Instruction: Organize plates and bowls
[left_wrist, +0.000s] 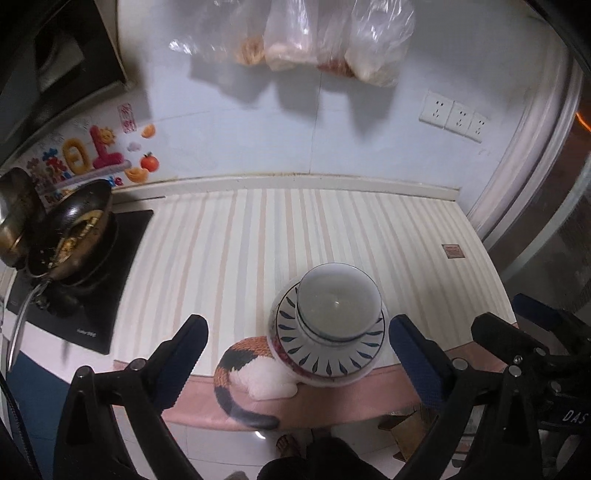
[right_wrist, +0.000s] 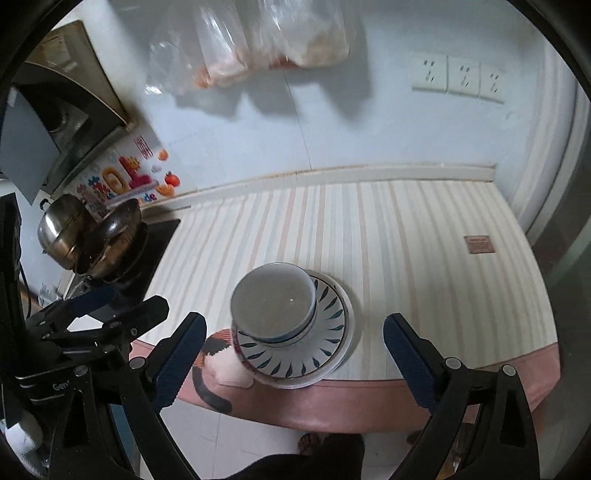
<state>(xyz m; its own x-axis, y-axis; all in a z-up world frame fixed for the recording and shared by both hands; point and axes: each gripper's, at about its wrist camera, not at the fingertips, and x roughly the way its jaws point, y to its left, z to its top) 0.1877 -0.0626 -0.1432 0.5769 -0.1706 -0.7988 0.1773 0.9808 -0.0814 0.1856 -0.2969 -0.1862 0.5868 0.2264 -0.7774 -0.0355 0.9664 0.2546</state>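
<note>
While both my grippers hang above the counter's near edge, neither has hold of anything; the left gripper (left_wrist: 297, 341) stands spread wide, its blue pads either side of the stack but clear of it; the right gripper (right_wrist: 294, 338) is likewise wide apart and bare, the left tool showing beside it at the frame's edge. Between and below them sits the stack: a grey bowl (left_wrist: 339, 301) nested on stacked plates (left_wrist: 328, 354) with blue leaf marks, all at the front lip of the striped counter (left_wrist: 258, 236), partly over a cat-shaped mat (left_wrist: 245, 363); off to the left, a wok (left_wrist: 70, 236) rests on a black hob (left_wrist: 85, 302); bags (left_wrist: 325, 37) hang on the wall above. By my reading the stacking looks done or nearly so; the next move, if any, calls for closing on the plate rims squarely, since the stack sits close to the edge.
</note>
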